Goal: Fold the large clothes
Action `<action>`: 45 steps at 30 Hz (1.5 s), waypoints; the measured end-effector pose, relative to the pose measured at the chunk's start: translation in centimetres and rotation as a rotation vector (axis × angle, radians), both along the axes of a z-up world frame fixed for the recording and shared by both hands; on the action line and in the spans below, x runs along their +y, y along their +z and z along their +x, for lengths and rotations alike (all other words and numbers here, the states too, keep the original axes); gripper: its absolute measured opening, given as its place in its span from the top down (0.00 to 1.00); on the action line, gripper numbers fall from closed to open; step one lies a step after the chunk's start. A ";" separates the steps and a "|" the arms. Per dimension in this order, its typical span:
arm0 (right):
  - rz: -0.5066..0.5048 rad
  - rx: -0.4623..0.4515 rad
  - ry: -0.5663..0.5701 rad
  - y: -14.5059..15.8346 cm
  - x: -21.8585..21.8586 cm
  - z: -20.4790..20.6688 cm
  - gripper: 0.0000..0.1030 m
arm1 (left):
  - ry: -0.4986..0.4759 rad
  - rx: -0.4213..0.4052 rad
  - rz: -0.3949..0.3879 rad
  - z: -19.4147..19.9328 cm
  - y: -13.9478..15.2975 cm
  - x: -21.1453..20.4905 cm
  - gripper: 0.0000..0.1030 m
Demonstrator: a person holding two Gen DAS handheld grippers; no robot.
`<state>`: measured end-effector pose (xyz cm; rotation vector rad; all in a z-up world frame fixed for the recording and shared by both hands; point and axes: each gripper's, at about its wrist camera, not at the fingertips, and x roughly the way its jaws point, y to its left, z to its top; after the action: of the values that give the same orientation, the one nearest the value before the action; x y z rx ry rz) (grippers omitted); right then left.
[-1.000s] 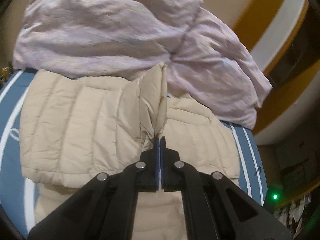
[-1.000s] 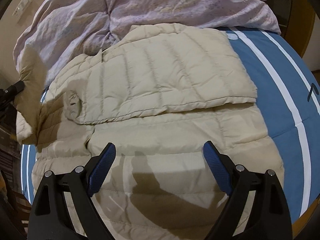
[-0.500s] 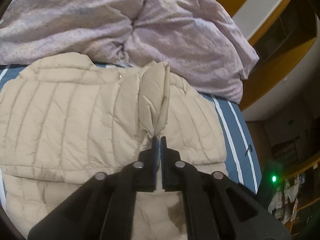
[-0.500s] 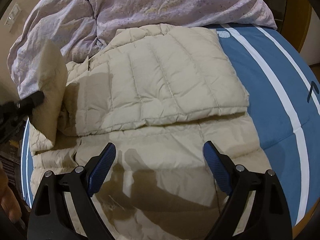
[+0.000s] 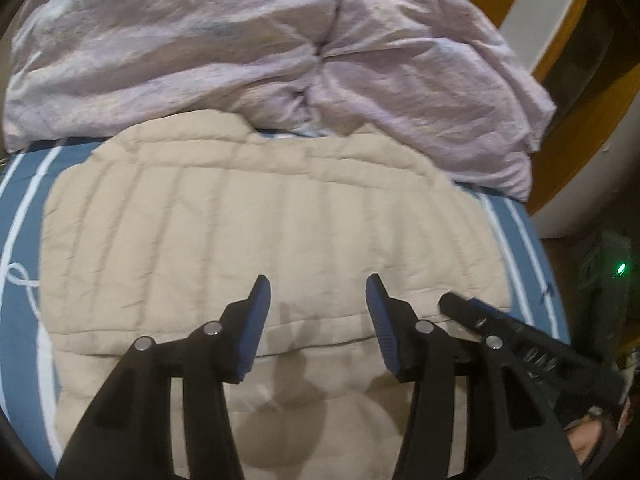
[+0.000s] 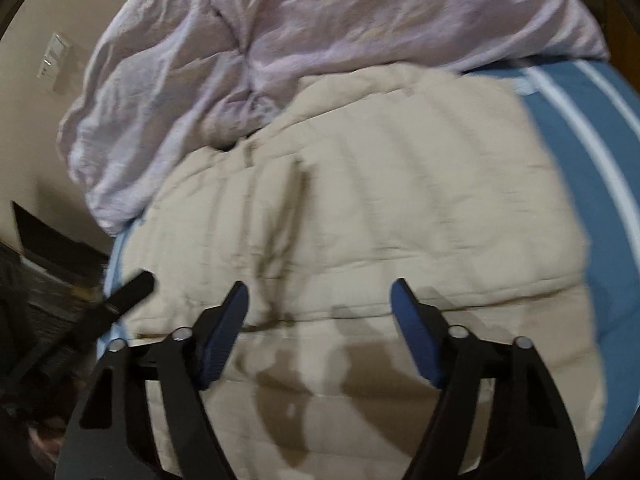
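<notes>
A beige quilted jacket (image 5: 256,216) lies spread on a blue striped bedsheet (image 5: 20,272), its upper part folded over flat, likely ready for the next fold; the left gripper (image 5: 318,312) hovers above it, jaws just opened and holding nothing; the right gripper (image 6: 318,320) has been narrowing but is open and empty too; a crumpled lilac duvet (image 5: 240,48) crowds the jacket's far edge and may hinder further folding.
</notes>
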<state>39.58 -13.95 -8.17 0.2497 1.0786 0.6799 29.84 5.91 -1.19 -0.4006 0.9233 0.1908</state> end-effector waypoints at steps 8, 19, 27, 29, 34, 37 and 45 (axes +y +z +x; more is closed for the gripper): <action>0.021 0.089 0.070 -1.8 4.1 0.0 0.54 | 0.097 0.058 0.045 -2.6 -1.3 3.3 0.51; -0.070 -0.066 0.015 -0.8 3.2 -1.3 0.95 | 0.225 0.143 0.104 -4.4 -3.3 7.3 0.51; -0.146 -0.022 -0.004 -3.3 3.1 -0.8 0.95 | 0.277 0.204 0.108 -4.5 -5.4 9.4 0.51; -0.153 -0.020 -0.003 -3.5 3.2 -0.8 0.95 | 0.278 0.210 0.109 -4.5 -5.8 9.6 0.50; -0.162 -0.014 0.004 -3.8 3.3 -0.5 0.94 | 0.273 0.222 0.124 -4.0 -6.3 9.4 0.49; -0.159 -0.011 0.016 -3.7 3.2 -0.4 0.92 | 0.269 0.220 0.129 -4.0 -6.0 9.3 0.49; -0.135 -0.026 -0.006 -2.4 1.7 -1.3 0.37 | 0.271 0.190 0.180 -5.8 -4.6 8.8 0.41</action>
<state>38.28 -12.25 -10.56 0.1278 1.0933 0.6010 24.06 14.75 -5.74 -0.3435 1.0270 0.5633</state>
